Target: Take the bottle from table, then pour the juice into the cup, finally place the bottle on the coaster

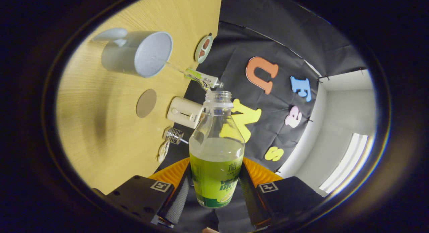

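Between fingers: bottle (216, 159), clamped by gripper (214, 189), neck pointed straight ahead. Cup (137, 53) lay beyond, well off to left; coaster (146, 103) nearer, same side.

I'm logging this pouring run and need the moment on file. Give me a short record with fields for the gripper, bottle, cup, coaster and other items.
gripper: both fingers press on the bottle
bottle: uncapped, partly full of green juice, held clear of the table
cup: white, beyond the bottle; inside looks empty
coaster: round, bare, between cup and fingers
other items: white box, small tube, round patterned disc
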